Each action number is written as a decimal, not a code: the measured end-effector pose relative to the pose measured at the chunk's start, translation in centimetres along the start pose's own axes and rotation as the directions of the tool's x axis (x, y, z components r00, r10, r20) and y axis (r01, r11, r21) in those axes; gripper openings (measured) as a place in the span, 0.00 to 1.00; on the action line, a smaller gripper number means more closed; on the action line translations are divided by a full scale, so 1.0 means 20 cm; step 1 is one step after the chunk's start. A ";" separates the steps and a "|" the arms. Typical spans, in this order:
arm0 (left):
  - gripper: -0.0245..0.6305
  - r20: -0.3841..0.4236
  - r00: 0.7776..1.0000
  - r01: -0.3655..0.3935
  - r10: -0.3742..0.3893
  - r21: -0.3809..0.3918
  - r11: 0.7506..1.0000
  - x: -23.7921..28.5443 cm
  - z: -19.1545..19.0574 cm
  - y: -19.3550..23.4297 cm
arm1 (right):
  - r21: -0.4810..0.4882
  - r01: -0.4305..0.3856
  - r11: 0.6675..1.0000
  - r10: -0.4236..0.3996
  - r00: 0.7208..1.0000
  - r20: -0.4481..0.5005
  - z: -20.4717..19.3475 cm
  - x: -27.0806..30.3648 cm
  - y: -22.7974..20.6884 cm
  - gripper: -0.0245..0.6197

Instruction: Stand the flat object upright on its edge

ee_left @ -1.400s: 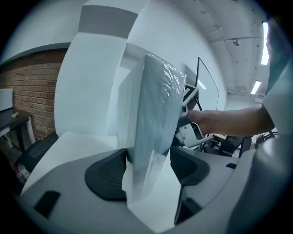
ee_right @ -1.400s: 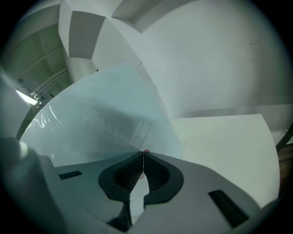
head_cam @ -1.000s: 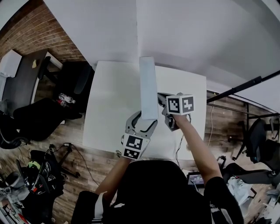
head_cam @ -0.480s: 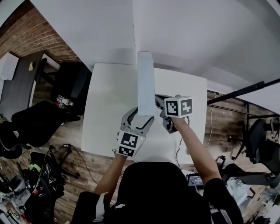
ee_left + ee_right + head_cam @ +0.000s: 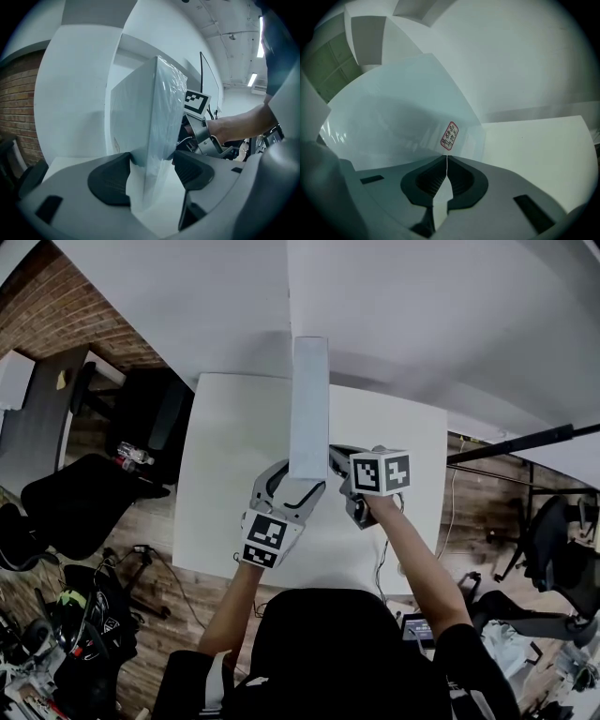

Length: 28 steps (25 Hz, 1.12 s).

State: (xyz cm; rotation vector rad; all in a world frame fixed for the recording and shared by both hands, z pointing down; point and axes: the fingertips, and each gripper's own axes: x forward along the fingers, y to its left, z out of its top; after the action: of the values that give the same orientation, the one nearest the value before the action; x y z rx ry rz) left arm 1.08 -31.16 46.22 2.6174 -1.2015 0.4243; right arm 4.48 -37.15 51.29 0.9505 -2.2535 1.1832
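The flat object is a white box (image 5: 309,409) in clear wrap, standing on edge over the white table (image 5: 234,456); from above it shows as a long narrow strip. My left gripper (image 5: 302,482) is shut on its near end, one pad on each broad face (image 5: 151,164). The box (image 5: 145,122) rises straight ahead in the left gripper view. My right gripper (image 5: 334,454) is shut, its tips at the box's right face. In the right gripper view the closed tips (image 5: 446,158) sit just below a red label (image 5: 449,136) on the box (image 5: 393,122).
The table stands against a white wall (image 5: 394,324). Black office chairs (image 5: 84,493) and a dark desk (image 5: 37,409) are on the wood floor to the left. A black pole (image 5: 525,442) slants at the right, with another chair (image 5: 553,549) beyond it.
The left gripper has shifted a little to the left and the box with it, its strip now pointing straighter away. The right gripper has hardly moved and stays shut.
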 end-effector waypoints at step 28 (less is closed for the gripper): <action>0.50 0.037 0.998 0.041 -0.042 0.041 0.998 0.14 0.09 0.24 | 0.041 -0.017 0.999 0.018 1.000 -0.019 0.07 0.17 -0.05 0.10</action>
State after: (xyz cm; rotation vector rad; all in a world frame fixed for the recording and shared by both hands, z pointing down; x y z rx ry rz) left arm -0.69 -36.75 45.95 2.6907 -1.1595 0.3966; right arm 2.82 -40.02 53.12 0.9328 -2.2350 1.2457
